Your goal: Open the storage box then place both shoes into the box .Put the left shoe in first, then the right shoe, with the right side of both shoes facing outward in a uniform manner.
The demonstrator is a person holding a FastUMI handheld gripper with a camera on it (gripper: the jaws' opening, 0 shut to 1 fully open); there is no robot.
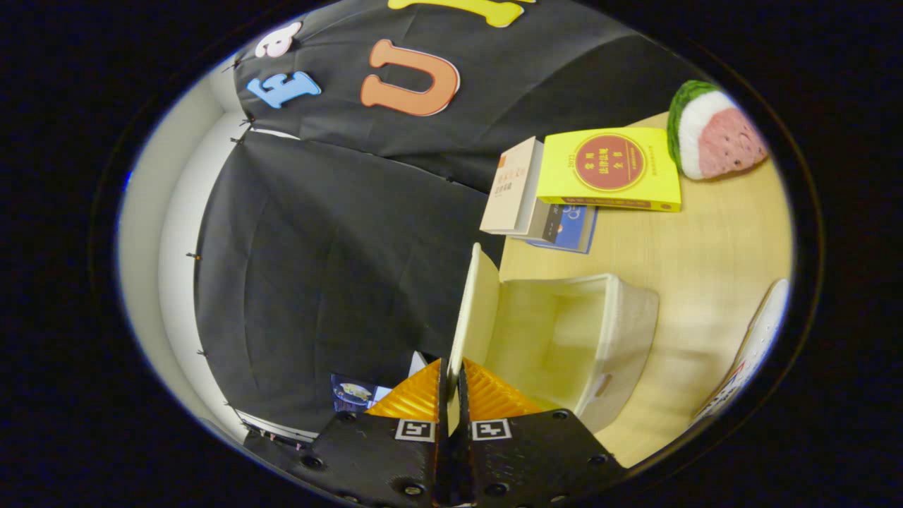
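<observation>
The cream storage box (621,331) sits on the wooden table, just ahead of my fingers, its inside bare. Its lid (471,310) stands raised, seen edge-on, running from between my fingertips away toward the books. My gripper (451,381) is shut on the lid's near edge, one finger pressing on each face. The view is rolled, so the table seems tilted. A white shoe (758,342) with printed markings lies on the table past the box, only partly visible.
A stack of books (525,204) with a yellow one (610,169) on top lies beyond the box. A watermelon-slice plush (712,134) rests farther along the table (705,247). The black cloth wall stands behind the table edge.
</observation>
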